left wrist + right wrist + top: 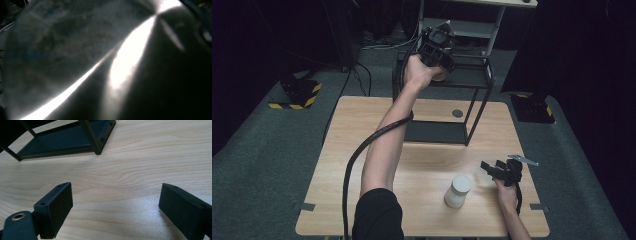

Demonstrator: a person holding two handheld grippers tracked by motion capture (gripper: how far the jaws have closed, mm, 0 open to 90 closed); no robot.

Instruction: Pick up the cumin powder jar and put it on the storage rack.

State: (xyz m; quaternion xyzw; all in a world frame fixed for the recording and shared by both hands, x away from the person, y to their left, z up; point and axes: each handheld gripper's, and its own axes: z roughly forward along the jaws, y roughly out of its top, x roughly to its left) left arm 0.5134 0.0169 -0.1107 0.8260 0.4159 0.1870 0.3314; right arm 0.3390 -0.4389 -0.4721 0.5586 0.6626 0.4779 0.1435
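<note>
My left gripper point(441, 67) is raised at arm's length over the upper shelf of a black wire rack point(477, 107) at the table's far side. A small tan round thing point(440, 76) sits right under its jaws; whether they grip it is hidden. In the left gripper view a blurred, shiny dark surface point(130, 65) lies very close to the camera. My right gripper point(115, 192) rests low over the wooden table point(422, 165) at the front right, open, with bare wood between its jaws. A white jar point(458, 191) stands upright just left of my right gripper point(493, 166).
The rack's lower shelf point(62, 142) lies ahead of the right gripper. A round grey grommet point(457, 113) is set in the tabletop near the rack. Yellow-and-black striped bases point(297, 95) stand on the floor, and a pale cart point(472, 25) stands behind the rack.
</note>
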